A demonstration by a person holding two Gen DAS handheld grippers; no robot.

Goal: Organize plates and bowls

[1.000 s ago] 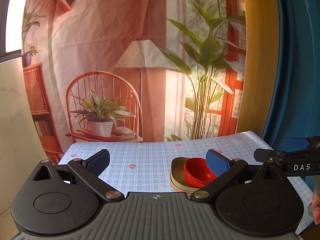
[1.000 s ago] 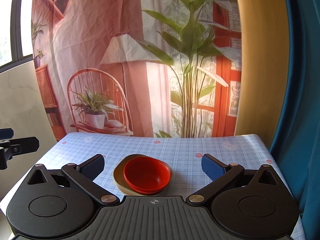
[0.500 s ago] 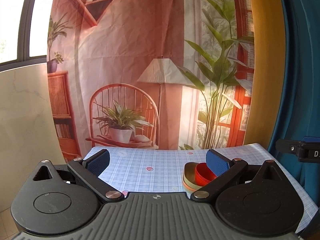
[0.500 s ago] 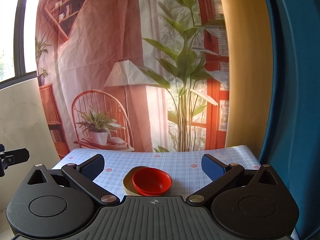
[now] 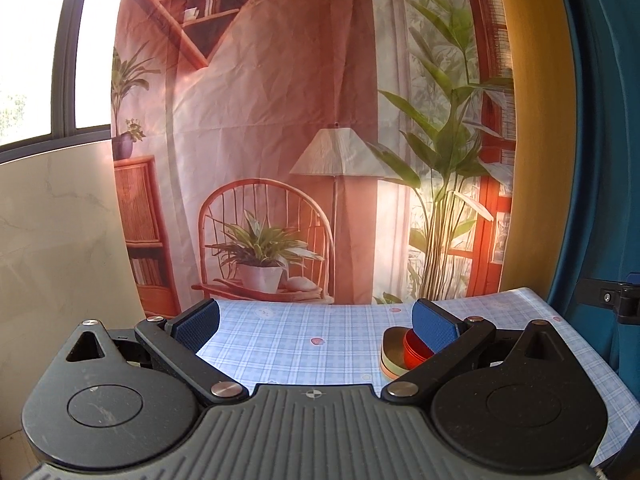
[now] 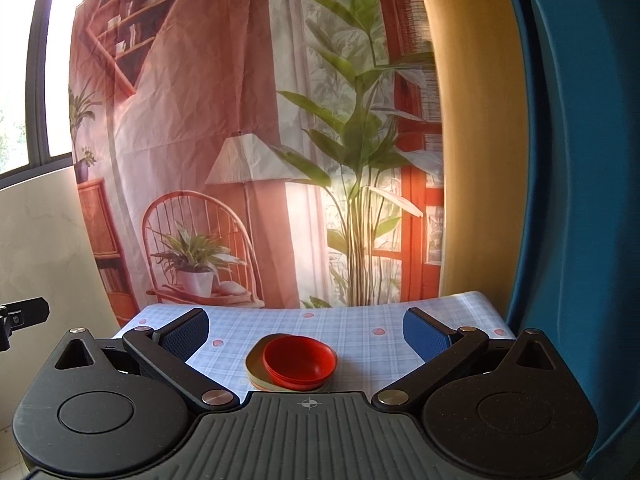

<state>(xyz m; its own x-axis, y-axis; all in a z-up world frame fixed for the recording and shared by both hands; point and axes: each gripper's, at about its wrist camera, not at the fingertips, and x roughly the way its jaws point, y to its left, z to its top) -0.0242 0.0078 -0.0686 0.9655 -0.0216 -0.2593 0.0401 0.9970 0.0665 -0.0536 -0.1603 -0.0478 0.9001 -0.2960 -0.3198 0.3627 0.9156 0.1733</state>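
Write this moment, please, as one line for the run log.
left gripper: open, empty | right gripper: open, empty | red bowls: nested, on stacked plates | checked tablecloth: stack rests here

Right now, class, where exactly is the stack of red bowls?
The red bowls sit nested on the stacked plates on the checked tablecloth, central in the right wrist view and right of centre in the left wrist view.

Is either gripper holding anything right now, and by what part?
Nothing is held. Left gripper and right gripper are both open; the red bowls sit on the plates.
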